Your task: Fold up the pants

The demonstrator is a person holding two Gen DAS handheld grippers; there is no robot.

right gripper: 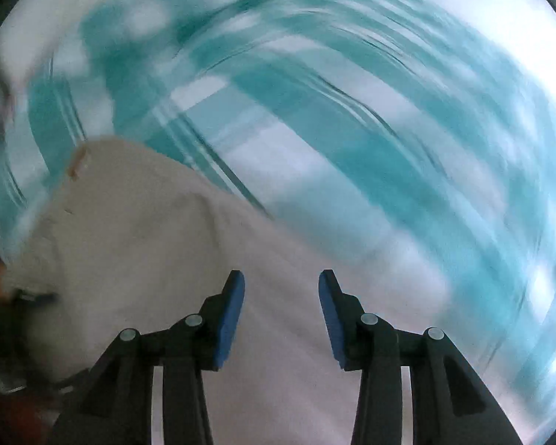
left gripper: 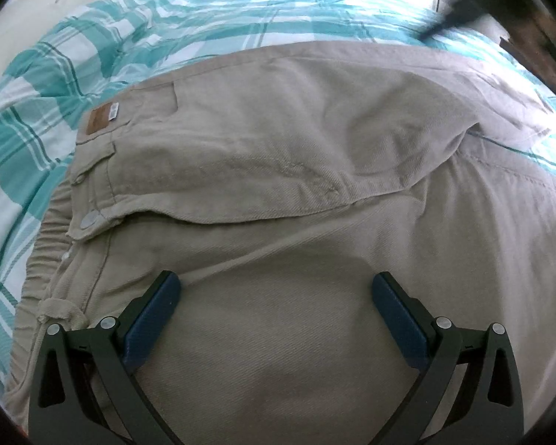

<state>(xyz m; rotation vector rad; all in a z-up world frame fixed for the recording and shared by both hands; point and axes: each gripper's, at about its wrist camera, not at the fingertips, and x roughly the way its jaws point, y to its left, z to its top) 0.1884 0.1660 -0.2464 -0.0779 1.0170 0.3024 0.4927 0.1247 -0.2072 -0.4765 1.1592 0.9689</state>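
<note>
Beige pants (left gripper: 278, 155) are lying on a bed, on a teal-and-white checked cover (left gripper: 37, 118). They are folded over lengthwise, one half lying on the other, with the fly edge running across the middle. The waistband is sitting at the left in the left wrist view, with a brown patch (left gripper: 102, 118) on it and two buttons (left gripper: 89, 218) along the fly. The legs are running off to the right.

Left tool (left gripper: 276, 289) is pointing steeply down over the pants near the waist. Its jaws are standing wide apart, with nothing clamped; only flat cloth is showing between the blue pads (left gripper: 155, 315). Whether the tips are touching the cloth I cannot tell.

Right tool (right gripper: 281, 289) is also angling down, over the edge of the pants (right gripper: 148, 259) where the cloth is meeting the cover (right gripper: 352, 111). Its jaws are standing partly apart with nothing between them. The right wrist view is heavily smeared, so details of the cloth are not readable; the brown patch (right gripper: 76, 165) is just showing at the far corner of the pants. A dark blurred shape (left gripper: 474, 3), which I cannot identify, is crossing the top right corner of the left wrist view.
</note>
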